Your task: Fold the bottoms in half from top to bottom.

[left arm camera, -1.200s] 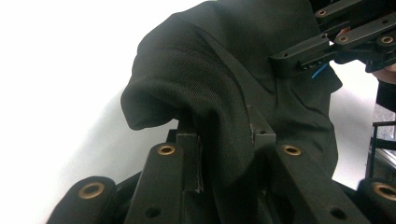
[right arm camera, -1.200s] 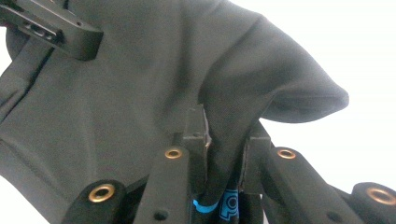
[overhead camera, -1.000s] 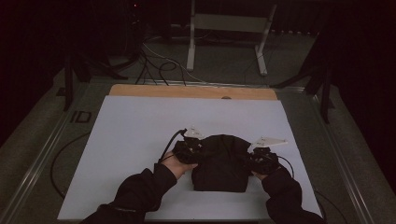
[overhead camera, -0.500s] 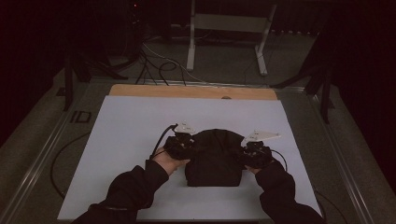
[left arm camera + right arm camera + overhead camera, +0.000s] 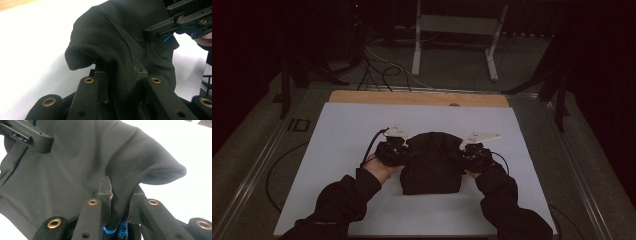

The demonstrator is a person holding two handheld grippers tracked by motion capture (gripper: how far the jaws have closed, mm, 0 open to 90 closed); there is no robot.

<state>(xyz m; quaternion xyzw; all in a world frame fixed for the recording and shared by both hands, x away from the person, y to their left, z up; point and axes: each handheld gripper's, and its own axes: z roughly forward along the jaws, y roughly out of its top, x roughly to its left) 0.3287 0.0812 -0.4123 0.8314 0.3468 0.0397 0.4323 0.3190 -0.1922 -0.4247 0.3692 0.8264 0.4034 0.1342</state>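
A black garment (image 5: 432,162) lies folded on the white table sheet (image 5: 347,125), a little nearer than its middle. My left gripper (image 5: 398,150) is shut on the garment's left edge, and a ridge of black cloth (image 5: 120,72) runs up between its jaws. My right gripper (image 5: 468,151) is shut on the right edge, with a fold of the same cloth (image 5: 120,202) pinched between its jaws. Both held edges are raised off the sheet, so the far end of the garment bulges upward. In the left gripper view the right gripper's jaws press into the cloth at the upper right.
A wooden strip (image 5: 417,98) borders the far edge of the table. Beyond it stand a grey metal frame (image 5: 457,30) and loose cables (image 5: 382,70) on the floor. A black cable (image 5: 372,145) trails from my left gripper. Metal rails run along both table sides.
Both grippers have moved away from me with the garment's edges held, and the far end of the cloth has risen into a rounded hump.
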